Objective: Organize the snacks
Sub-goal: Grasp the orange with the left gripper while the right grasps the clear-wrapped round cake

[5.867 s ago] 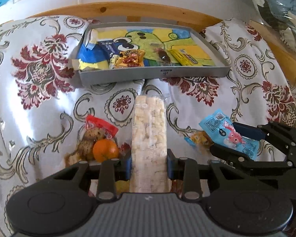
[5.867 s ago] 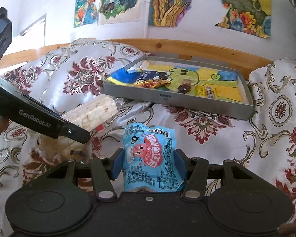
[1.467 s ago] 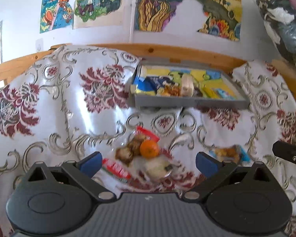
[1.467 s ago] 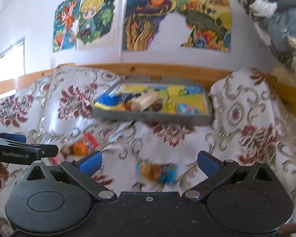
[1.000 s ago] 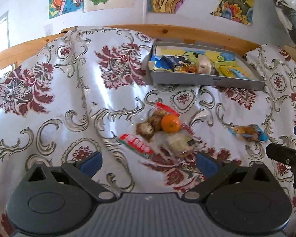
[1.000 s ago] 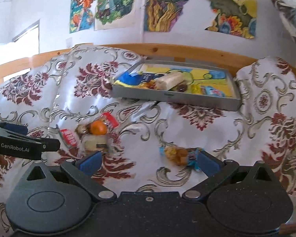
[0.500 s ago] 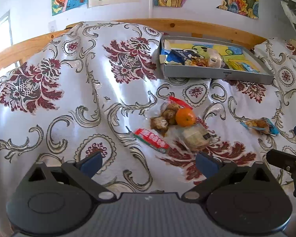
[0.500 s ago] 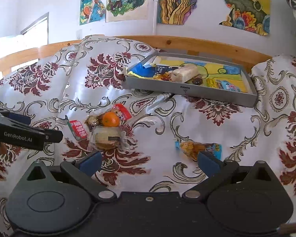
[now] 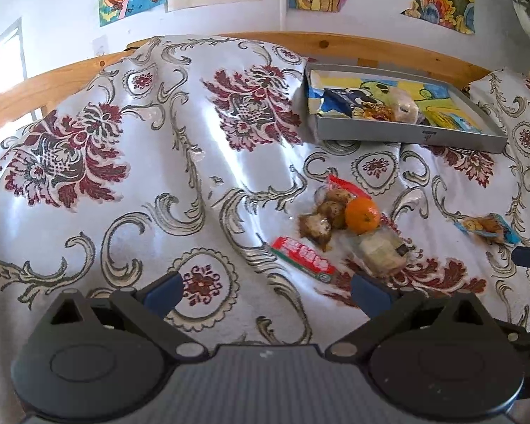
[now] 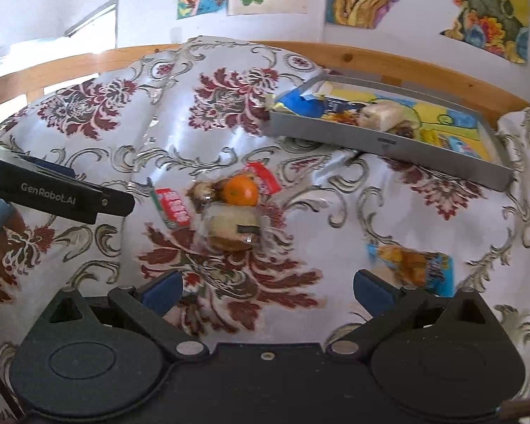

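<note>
Five loose snacks: we see an orange (image 9: 361,214), a clear-wrapped bun (image 10: 234,229), a bag of brown cakes (image 9: 323,212) and a red packet (image 9: 303,254) clustered on the floral cloth (image 9: 123,162); a blue-edged packet (image 10: 413,265) lies apart to their right.
Tray (image 9: 406,133): grey, further back on the cloth, already holding several snacks, among them a pale rice bar (image 10: 380,115).
Left tool (image 9: 266,288): we hold it spread wide, nothing between its fingers, short of the cluster.
Right tool (image 10: 266,288): likewise spread and empty, near the blue-edged packet.
Backdrop: wooden rail (image 10: 371,60), drawings on the wall.
</note>
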`<state>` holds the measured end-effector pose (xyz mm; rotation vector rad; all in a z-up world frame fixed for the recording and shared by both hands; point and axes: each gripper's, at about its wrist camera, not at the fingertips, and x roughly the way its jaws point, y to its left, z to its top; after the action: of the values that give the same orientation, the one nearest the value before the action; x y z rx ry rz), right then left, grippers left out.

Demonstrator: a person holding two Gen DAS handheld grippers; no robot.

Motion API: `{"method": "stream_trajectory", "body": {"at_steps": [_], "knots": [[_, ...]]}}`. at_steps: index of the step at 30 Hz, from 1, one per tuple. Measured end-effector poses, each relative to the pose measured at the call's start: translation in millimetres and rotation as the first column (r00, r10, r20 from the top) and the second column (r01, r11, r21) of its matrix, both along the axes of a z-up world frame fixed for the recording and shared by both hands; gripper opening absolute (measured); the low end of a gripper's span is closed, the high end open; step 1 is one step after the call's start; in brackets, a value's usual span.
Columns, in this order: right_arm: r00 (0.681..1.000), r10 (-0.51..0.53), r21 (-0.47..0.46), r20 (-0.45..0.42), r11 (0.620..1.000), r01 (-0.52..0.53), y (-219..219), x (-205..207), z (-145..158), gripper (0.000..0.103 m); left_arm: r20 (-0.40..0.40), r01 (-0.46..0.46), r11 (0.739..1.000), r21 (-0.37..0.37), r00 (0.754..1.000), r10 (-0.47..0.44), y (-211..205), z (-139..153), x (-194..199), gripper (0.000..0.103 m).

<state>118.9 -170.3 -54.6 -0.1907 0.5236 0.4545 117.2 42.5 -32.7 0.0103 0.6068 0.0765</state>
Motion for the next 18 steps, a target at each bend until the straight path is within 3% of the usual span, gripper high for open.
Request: {"method": "stream_trajectory", "body": {"at_steps": [9,18], "knots": [[0.999,0.052,-0.008,-0.003,0.999,-0.052,24.3,4.8,-5.3,0.102,-0.002,-0.013,1.000,-0.003,1.000,0.013,15.6,-0.4,0.4,0.102],[1.000,0.024,0.024,-0.020,0.999,-0.023,35.4,26.3,-7.6,0.102,0.020,-0.004,1.000,0.001,1.000,0.004,22.2,5.6,10.0,0.102]]}}
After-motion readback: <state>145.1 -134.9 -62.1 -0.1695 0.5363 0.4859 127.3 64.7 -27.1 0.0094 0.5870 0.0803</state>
